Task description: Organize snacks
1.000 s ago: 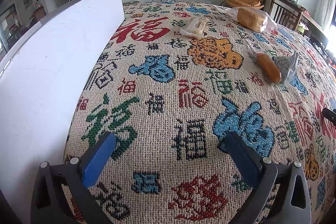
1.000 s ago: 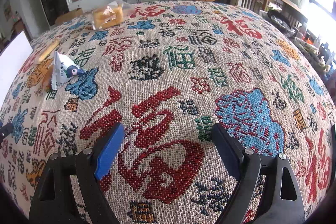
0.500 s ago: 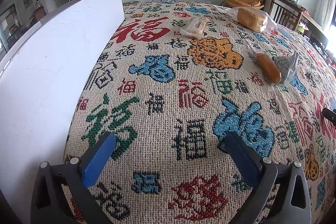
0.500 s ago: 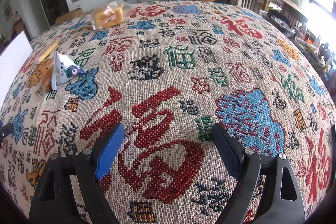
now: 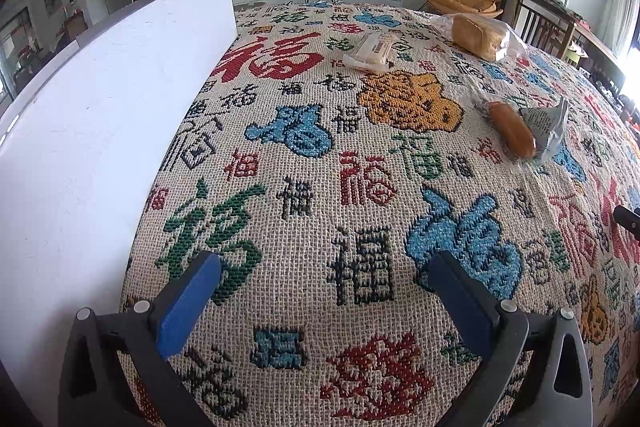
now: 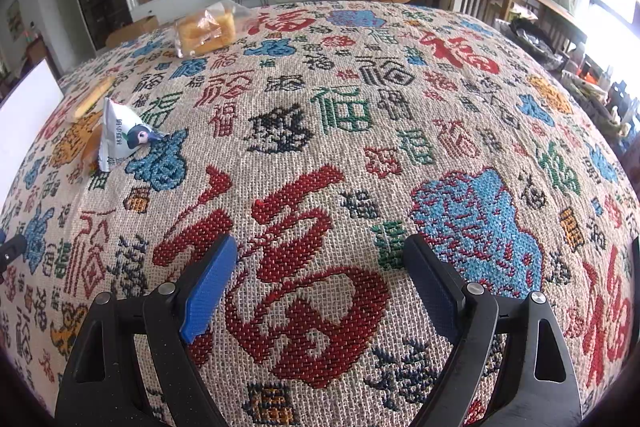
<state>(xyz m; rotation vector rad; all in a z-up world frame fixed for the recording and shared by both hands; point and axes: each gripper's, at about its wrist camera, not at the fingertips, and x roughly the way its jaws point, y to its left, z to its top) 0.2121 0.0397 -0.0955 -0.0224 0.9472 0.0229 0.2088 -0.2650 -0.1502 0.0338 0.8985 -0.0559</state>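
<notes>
Three snacks lie on a patterned tablecloth [image 5: 360, 187]. A bagged bread loaf [image 5: 482, 35] is far right, also in the right wrist view [image 6: 204, 29]. A flat pale snack pack [image 5: 372, 49] lies at the far middle. A sausage-shaped bun in a grey-white wrapper [image 5: 516, 129] lies at the right; its wrapper shows in the right wrist view [image 6: 122, 133]. My left gripper [image 5: 324, 273] is open and empty near the table's front. My right gripper [image 6: 320, 255] is open and empty over a red character.
A tall white board [image 5: 112, 99] stands along the table's left side, its edge also in the right wrist view [image 6: 24, 115]. Chairs [image 5: 544, 23] and a sideboard stand beyond the far and right edges. The right gripper's tip [image 5: 626, 219] shows at the right edge.
</notes>
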